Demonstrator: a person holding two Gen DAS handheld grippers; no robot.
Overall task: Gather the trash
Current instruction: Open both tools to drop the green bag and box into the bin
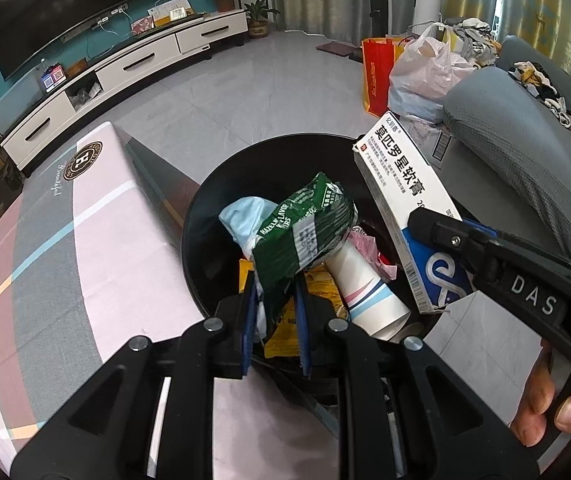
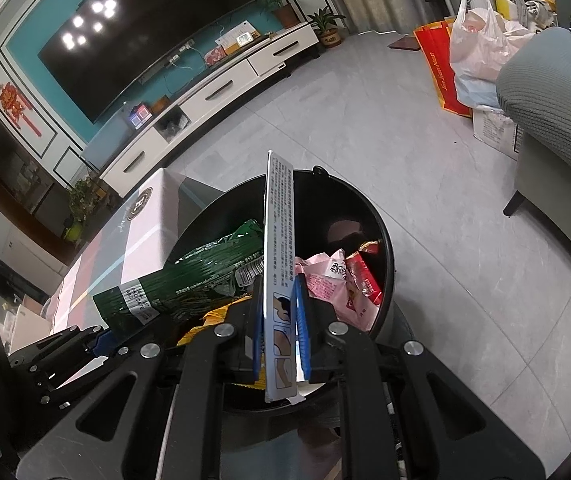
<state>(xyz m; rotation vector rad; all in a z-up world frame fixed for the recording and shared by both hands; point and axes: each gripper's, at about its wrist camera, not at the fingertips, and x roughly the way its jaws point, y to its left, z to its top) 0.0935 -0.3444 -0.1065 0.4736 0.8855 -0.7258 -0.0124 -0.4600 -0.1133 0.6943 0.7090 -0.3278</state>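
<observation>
Left wrist view shows both loads poised over the round black bin (image 1: 201,216), already holding a paper cup (image 1: 369,292) and wrappers. The left gripper (image 1: 275,320) pinches a crinkly green foil wrapper (image 1: 305,228); the right gripper (image 2: 279,332) clamps a flat, stiff medicine carton (image 2: 279,240) — neither dropped yet.

Grey tiled floor (image 2: 365,120), teal wall (image 2: 37,36), white TV cabinet (image 1: 133,64)
</observation>
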